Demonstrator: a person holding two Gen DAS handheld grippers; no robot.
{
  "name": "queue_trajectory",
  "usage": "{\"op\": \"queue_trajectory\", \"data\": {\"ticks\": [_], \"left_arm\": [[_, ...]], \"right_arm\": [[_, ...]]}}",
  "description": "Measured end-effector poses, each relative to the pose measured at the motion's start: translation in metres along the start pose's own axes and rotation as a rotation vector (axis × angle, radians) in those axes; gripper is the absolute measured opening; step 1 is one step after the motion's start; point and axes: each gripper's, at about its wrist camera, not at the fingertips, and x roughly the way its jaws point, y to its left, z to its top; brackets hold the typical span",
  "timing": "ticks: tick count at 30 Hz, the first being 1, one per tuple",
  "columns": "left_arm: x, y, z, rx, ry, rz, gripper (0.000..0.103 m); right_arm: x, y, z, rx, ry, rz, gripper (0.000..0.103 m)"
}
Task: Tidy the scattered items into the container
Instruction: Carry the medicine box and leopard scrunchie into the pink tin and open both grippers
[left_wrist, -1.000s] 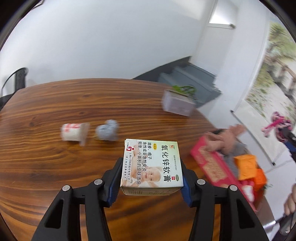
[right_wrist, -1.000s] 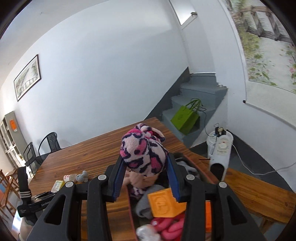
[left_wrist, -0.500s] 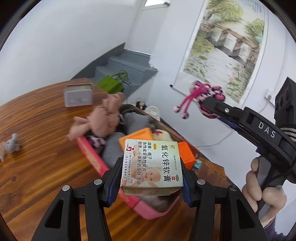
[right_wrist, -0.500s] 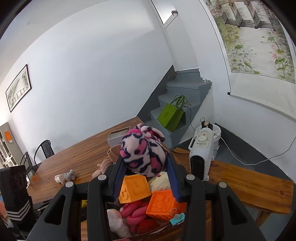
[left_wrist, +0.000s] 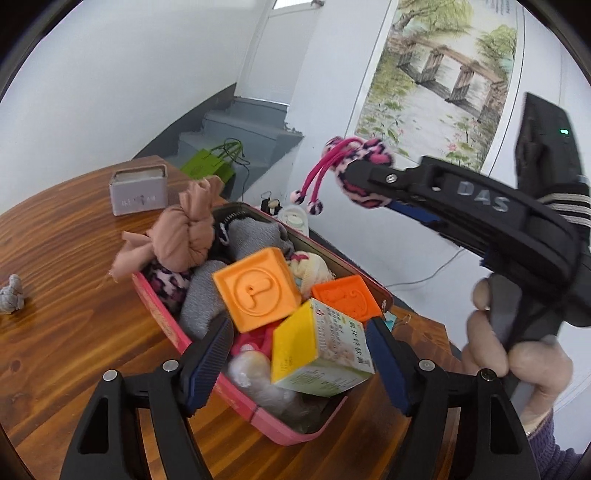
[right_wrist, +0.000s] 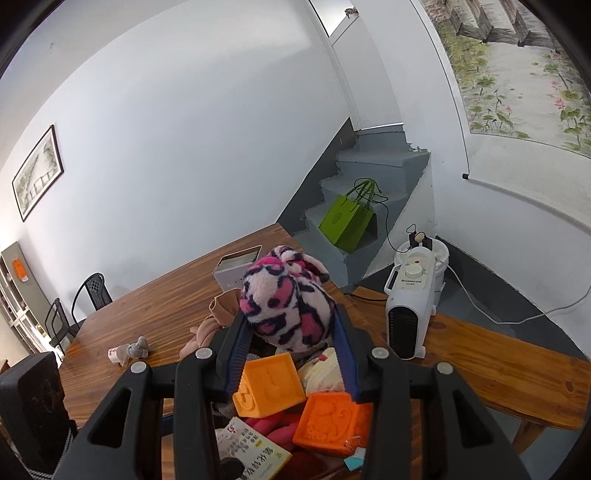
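A pink tin container (left_wrist: 192, 349) on the wooden table holds orange blocks (left_wrist: 256, 290), grey socks and a tan cloth bundle (left_wrist: 181, 236). My left gripper (left_wrist: 299, 350) is open just above it. The ointment box (left_wrist: 319, 350) lies tilted between the fingers, on the contents. My right gripper (right_wrist: 290, 325) is shut on a pink leopard plush (right_wrist: 286, 297) and holds it above the container; it also shows in the left wrist view (left_wrist: 364, 171). The box shows in the right wrist view (right_wrist: 251, 456).
A grey tin box (left_wrist: 138, 190) stands on the table behind the container. A small grey sock (left_wrist: 11, 299) and a white bottle (right_wrist: 117, 355) lie to the left. A white heater (right_wrist: 412, 299) stands on the floor beyond a wooden bench (right_wrist: 509, 376).
My left gripper moved over the container and opened, and the ointment box dropped onto the contents. My right gripper still holds the plush above the container.
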Motion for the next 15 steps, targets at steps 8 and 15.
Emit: {"op": "queue_trajectory", "data": {"ticks": [8, 15], "left_arm": [[-0.029, 0.039, 0.004, -0.057, -0.045, 0.070, 0.077], [-0.062, 0.084, 0.009, -0.140, -0.109, 0.144, 0.087]], "right_arm": [[0.054, 0.018, 0.016, -0.065, 0.093, -0.027, 0.047], [0.109, 0.028, 0.009, -0.129, 0.298, -0.024, 0.052]]}}
